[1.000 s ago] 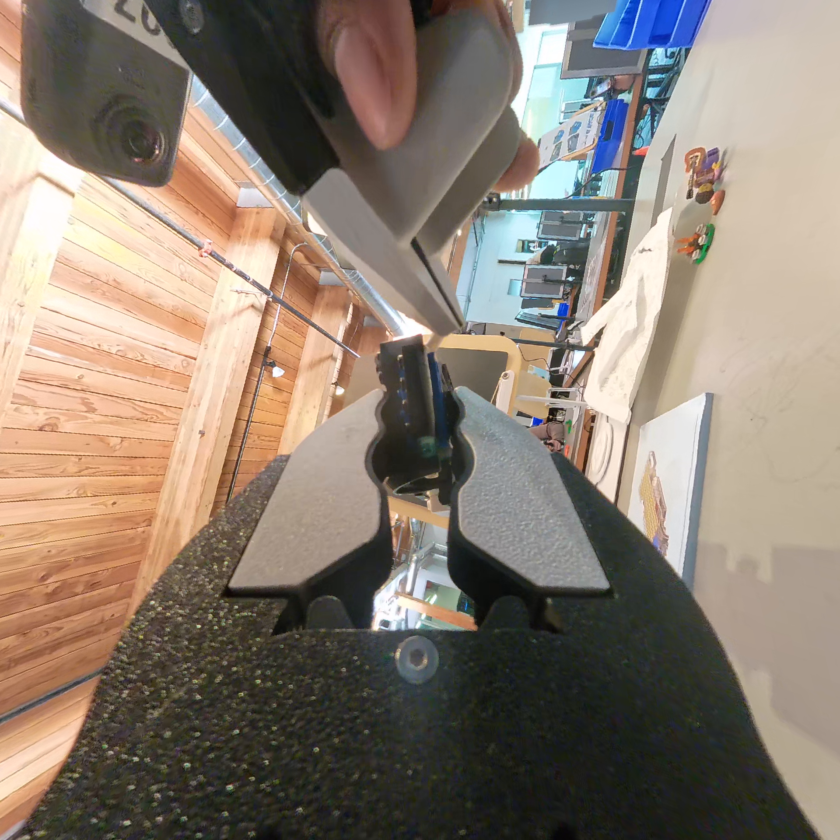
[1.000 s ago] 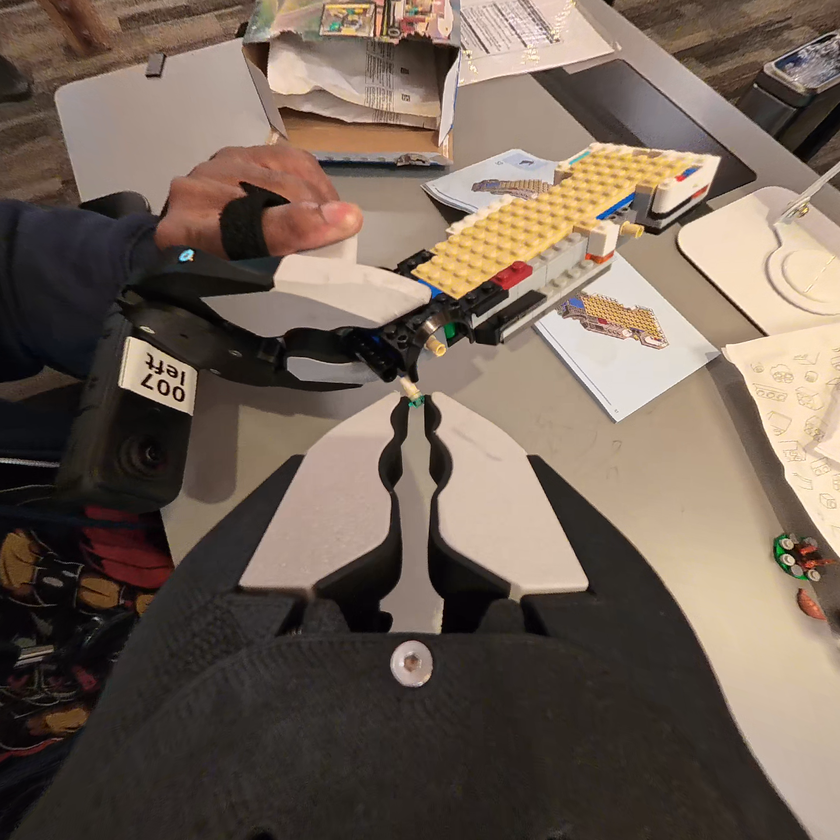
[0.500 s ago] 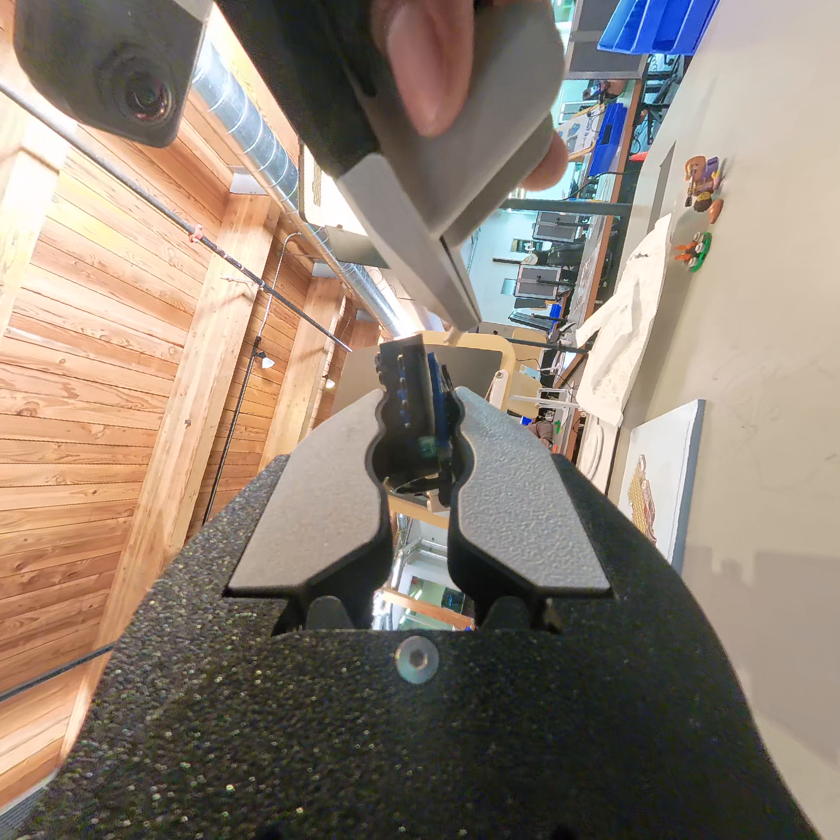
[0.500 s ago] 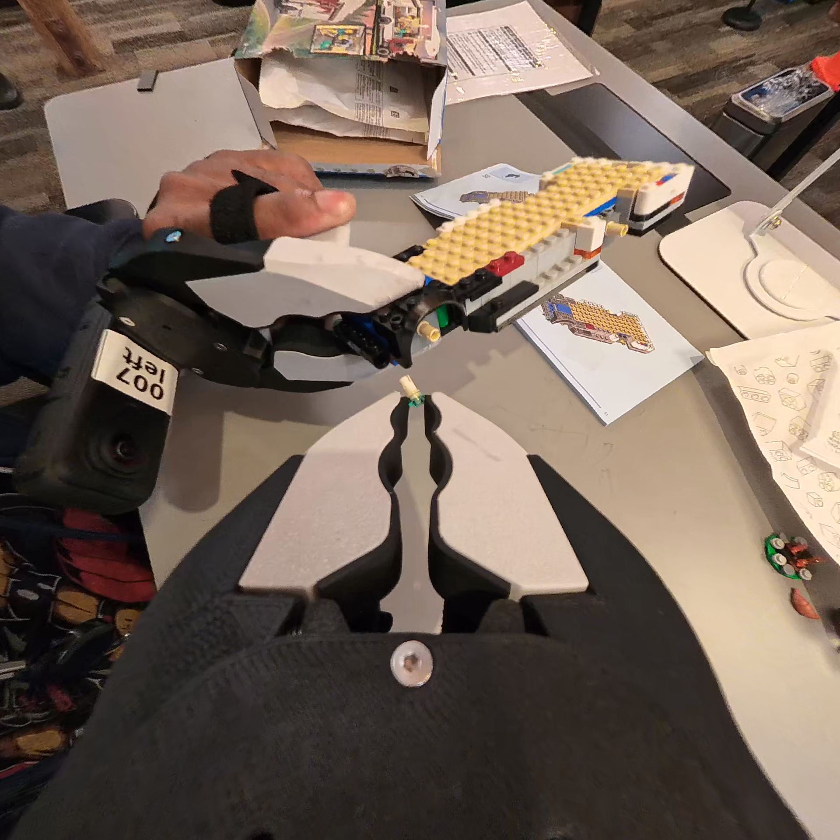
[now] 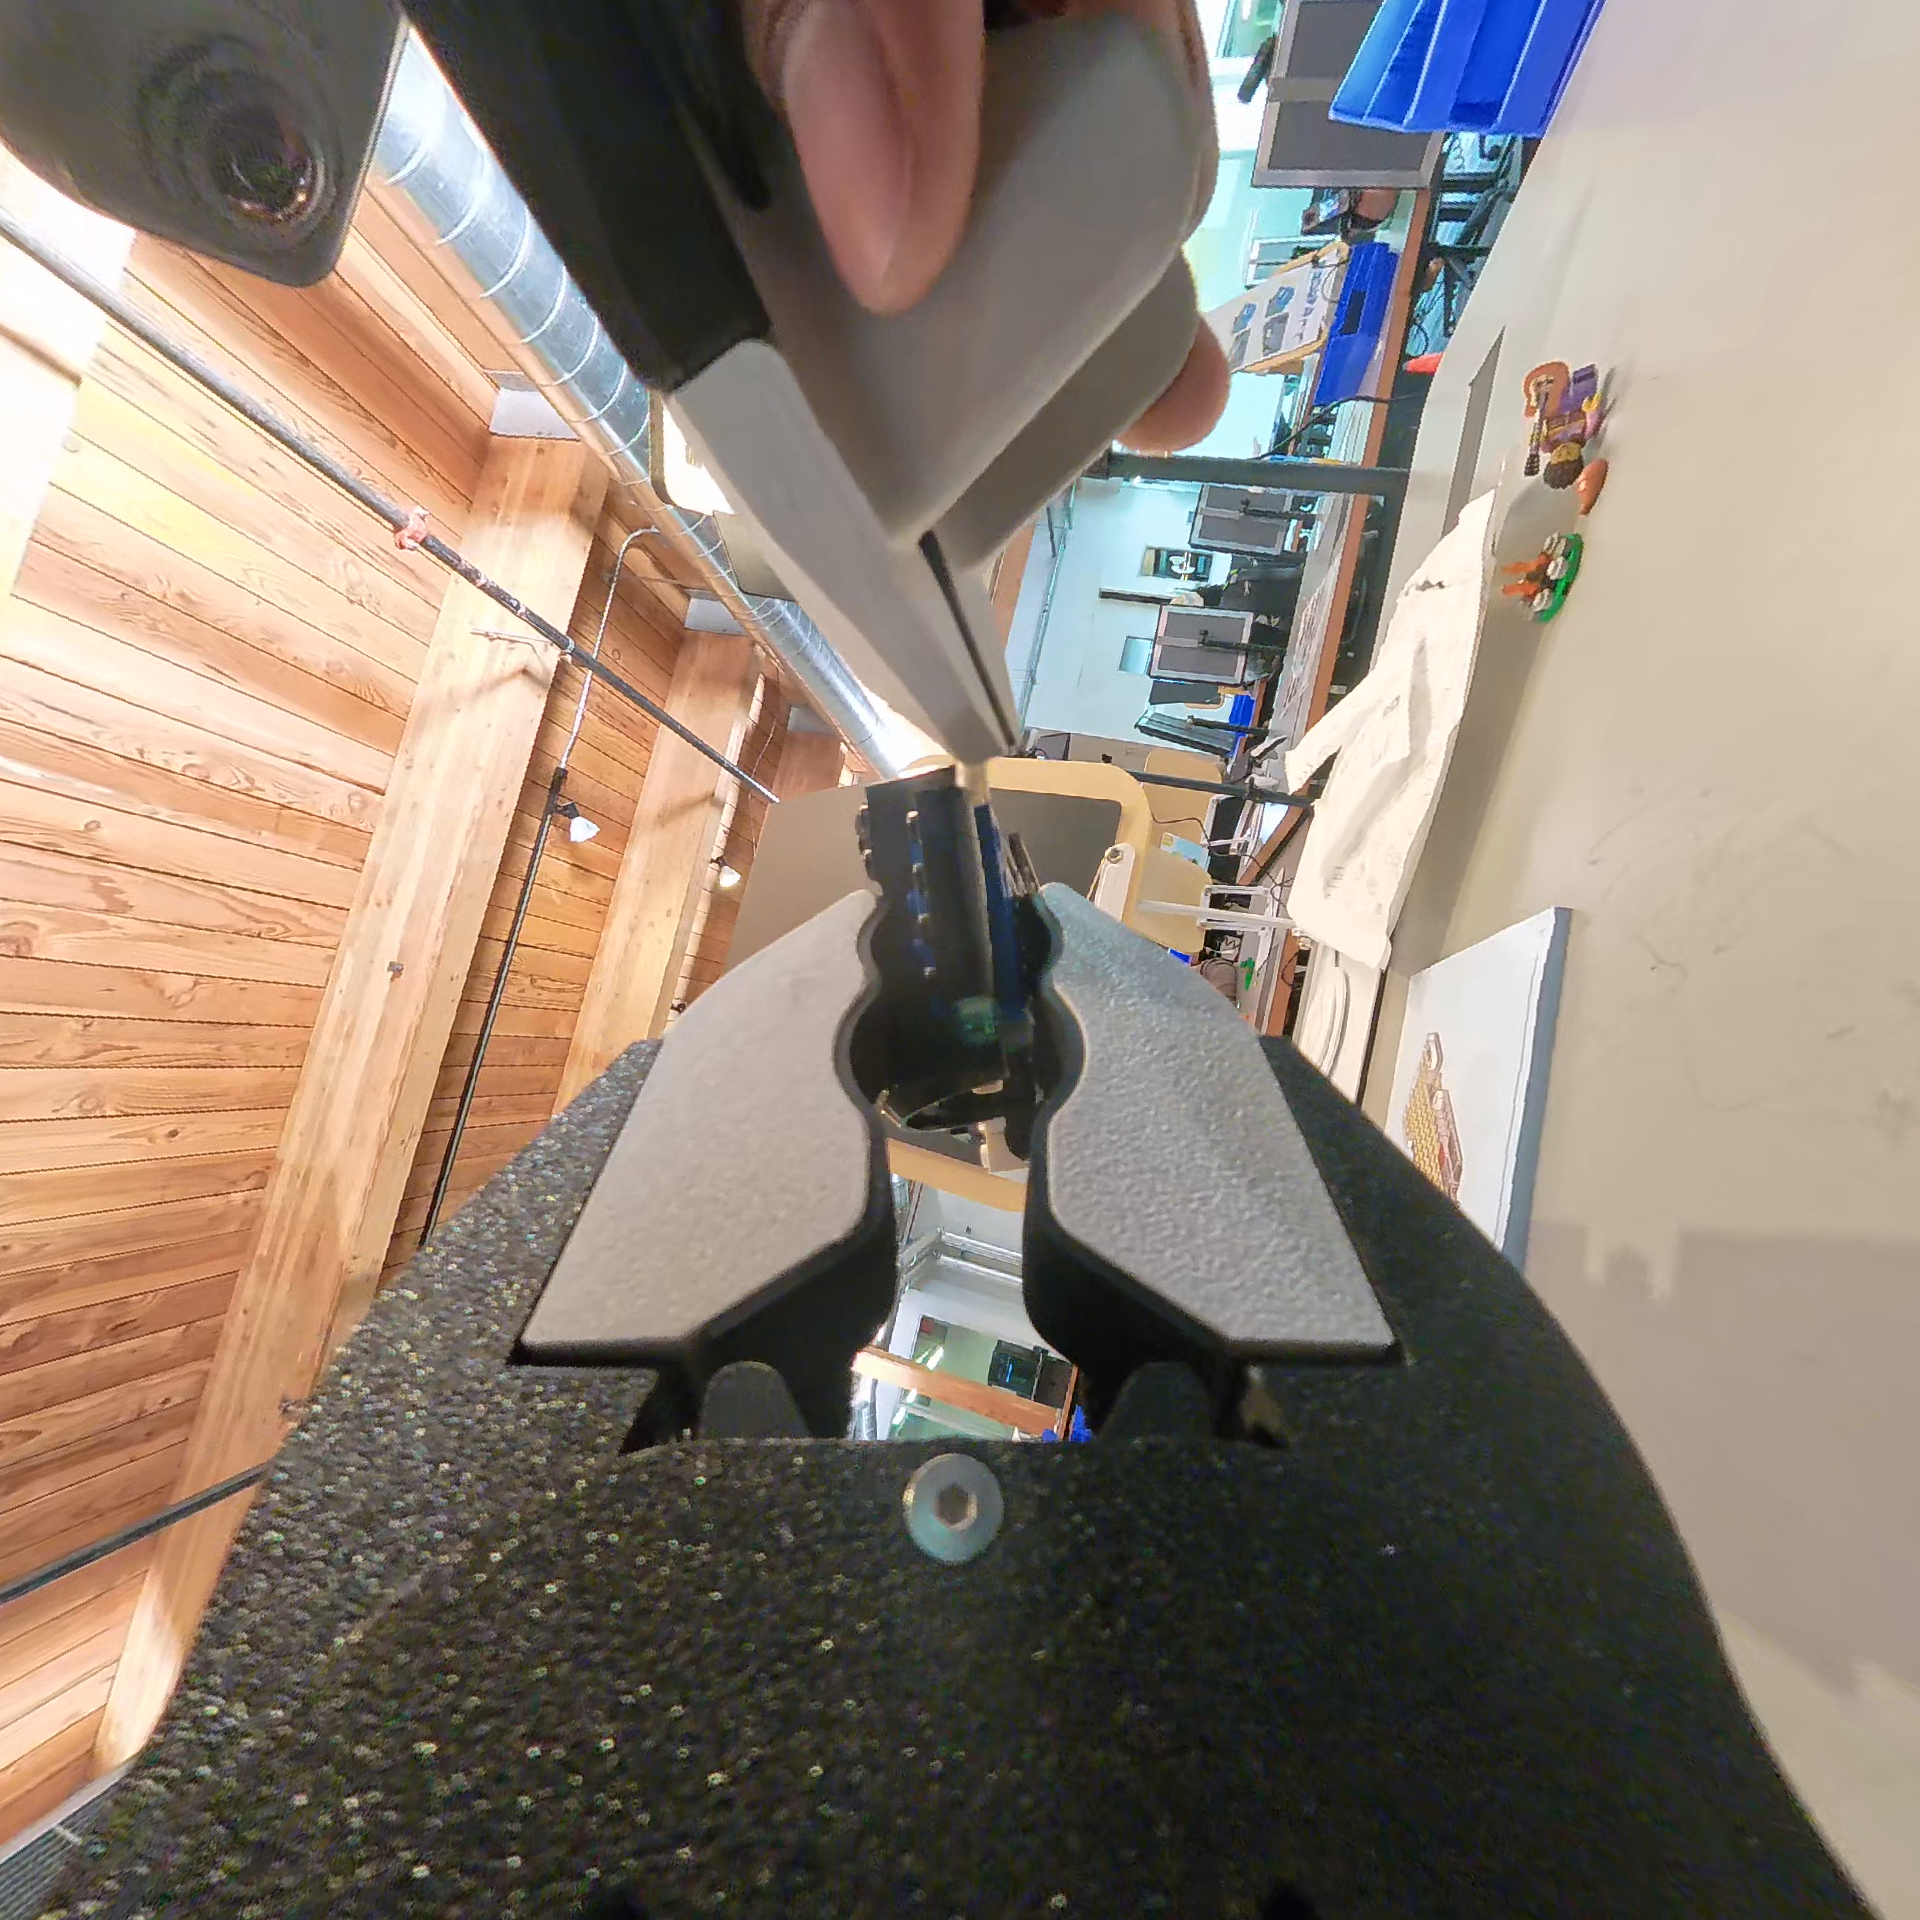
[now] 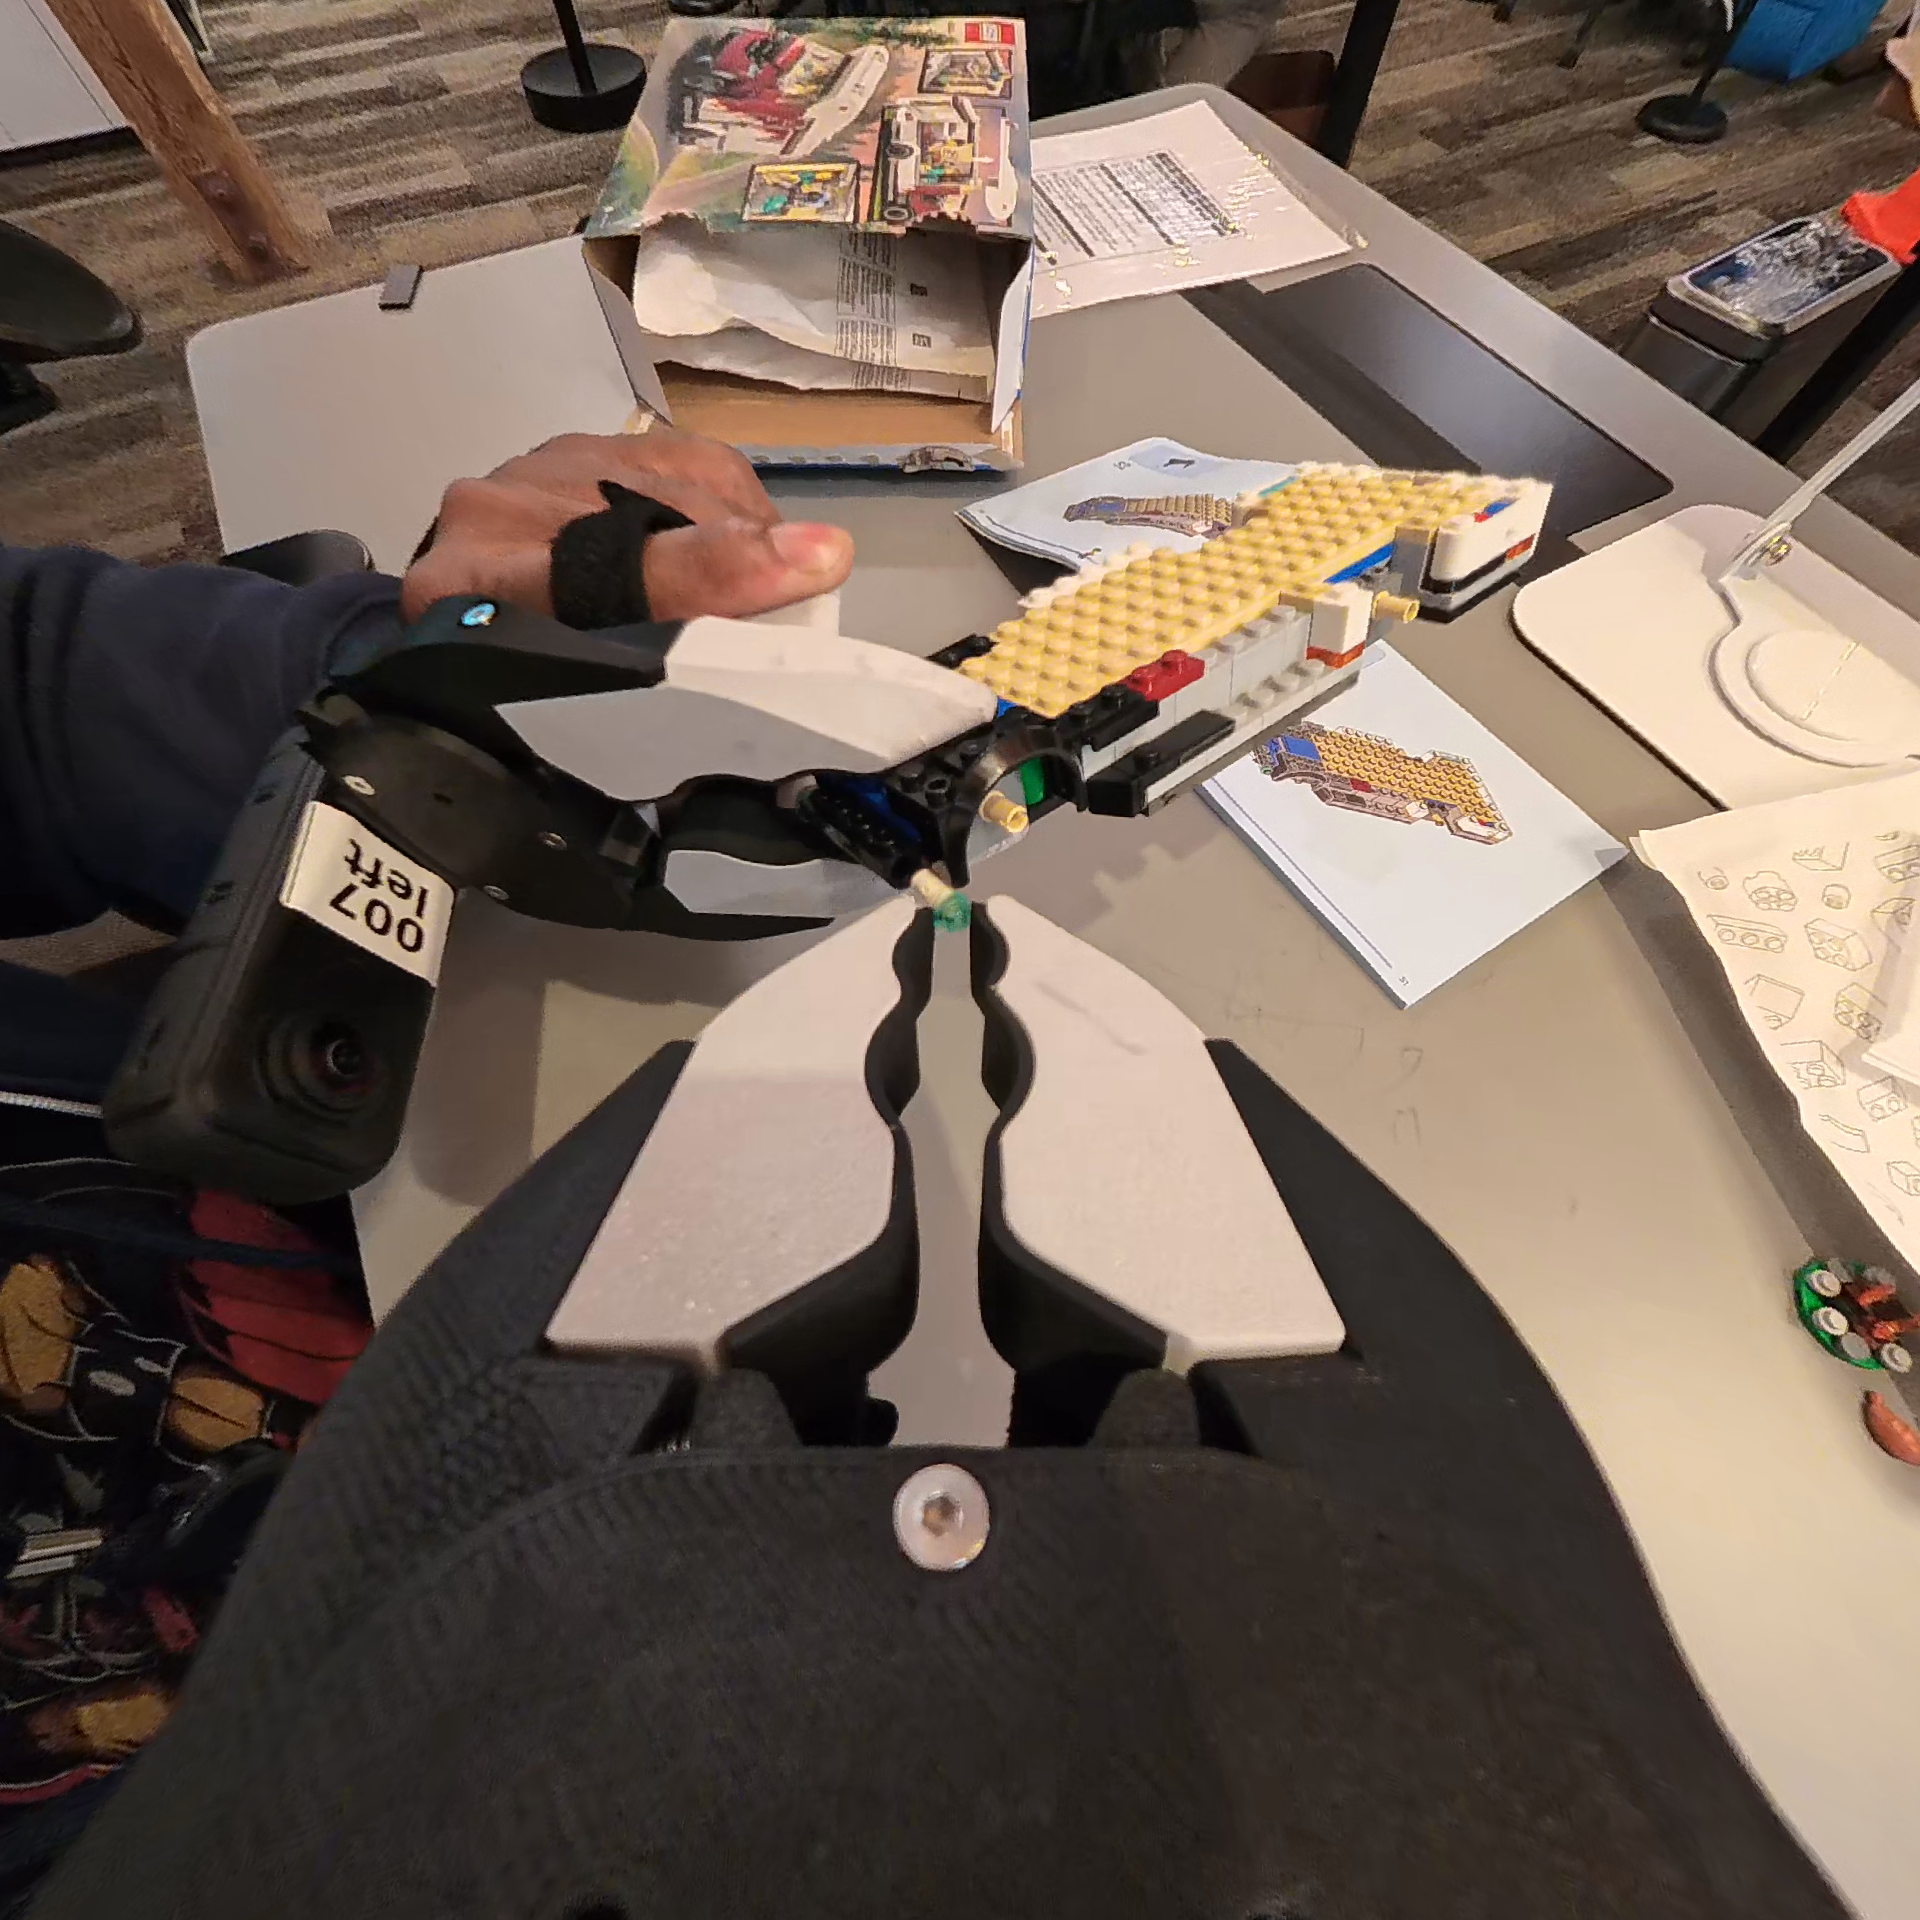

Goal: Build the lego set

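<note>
My left gripper (image 5: 956, 914) is shut on the black end of a long brick model (image 6: 1226, 592) with a tan studded top and grey sides, and holds it above the grey table (image 6: 1351, 1091). The model's black and blue end (image 5: 935, 904) fills its jaws in the left wrist view. My right gripper (image 6: 948, 920) is shut on a small peg (image 6: 940, 902) with a green head and a tan tip. The tan tip touches a hole in the model's black end, just below the left gripper (image 6: 925, 805). The right gripper's tips (image 5: 987, 743) come down from above in the left wrist view.
An open cardboard box (image 6: 821, 260) with papers stands at the back. An instruction booklet (image 6: 1434, 831) lies under the model. A white lamp base (image 6: 1714, 644), a printed paper sheet (image 6: 1818, 956) and a small green round assembly (image 6: 1849, 1325) lie on the right. Tip to tip, the grippers are about 4 centimetres apart.
Half a second ago the peg stood a little apart from the model's black end. My right gripper has closed that gap and the peg's tan tip now touches it. Both grasps are unchanged.
</note>
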`<state>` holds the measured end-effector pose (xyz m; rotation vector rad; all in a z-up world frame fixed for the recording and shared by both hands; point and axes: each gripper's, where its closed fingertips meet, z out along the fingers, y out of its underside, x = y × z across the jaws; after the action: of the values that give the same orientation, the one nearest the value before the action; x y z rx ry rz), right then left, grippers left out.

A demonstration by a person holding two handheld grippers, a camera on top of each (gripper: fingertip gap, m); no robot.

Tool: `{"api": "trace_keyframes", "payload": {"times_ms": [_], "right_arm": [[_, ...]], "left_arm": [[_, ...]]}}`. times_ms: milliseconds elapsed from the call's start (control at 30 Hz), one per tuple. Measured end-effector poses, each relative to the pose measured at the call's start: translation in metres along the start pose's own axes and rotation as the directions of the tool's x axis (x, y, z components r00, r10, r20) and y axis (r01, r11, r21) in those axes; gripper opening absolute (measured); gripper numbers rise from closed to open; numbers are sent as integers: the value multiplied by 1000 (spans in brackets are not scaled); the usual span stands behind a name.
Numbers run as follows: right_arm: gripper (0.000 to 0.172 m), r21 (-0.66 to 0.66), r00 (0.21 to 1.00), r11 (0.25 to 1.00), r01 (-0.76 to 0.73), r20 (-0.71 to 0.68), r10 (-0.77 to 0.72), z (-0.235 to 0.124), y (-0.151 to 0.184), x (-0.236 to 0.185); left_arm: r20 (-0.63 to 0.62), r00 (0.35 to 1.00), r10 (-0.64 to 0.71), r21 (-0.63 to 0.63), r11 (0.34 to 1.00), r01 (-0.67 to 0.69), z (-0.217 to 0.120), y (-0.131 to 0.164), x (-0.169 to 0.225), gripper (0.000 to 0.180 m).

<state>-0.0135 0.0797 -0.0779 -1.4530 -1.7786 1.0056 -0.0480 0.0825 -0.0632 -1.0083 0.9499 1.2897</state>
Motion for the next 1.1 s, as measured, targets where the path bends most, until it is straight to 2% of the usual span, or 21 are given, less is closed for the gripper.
{"api": "trace_keyframes", "payload": {"times_ms": [167,367,500,633,800,933,1100], "right_arm": [[6,33,1000,999,-6,8,6,-2,-5,-2],[6,66,1000,998,2,-30,0,-2,-1,3],[6,90,973,982,167,-176,-149,-2,2,13],[6,40,860,903,427,-326,-392,0,5,16],[6,-14,669,748,664,-436,-602,1,-1,10],[6,-85,541,643,761,-463,-702,3,0,9],[6,-81,495,589,804,-458,-738,2,-2,5]], "left_arm": [[-11,1000,-11,2,1000,11,2,-1,3,23],[-59,988,-140,-28,990,138,7,2,7,23],[-158,958,-240,-40,971,237,12,-1,23,24],[-214,926,-310,-56,951,305,16,-4,31,23],[-303,822,-481,-59,871,488,17,-15,37,23],[-325,793,-515,-60,848,526,16,-15,38,23],[-359,761,-540,-57,827,559,12,-15,39,23]]}}
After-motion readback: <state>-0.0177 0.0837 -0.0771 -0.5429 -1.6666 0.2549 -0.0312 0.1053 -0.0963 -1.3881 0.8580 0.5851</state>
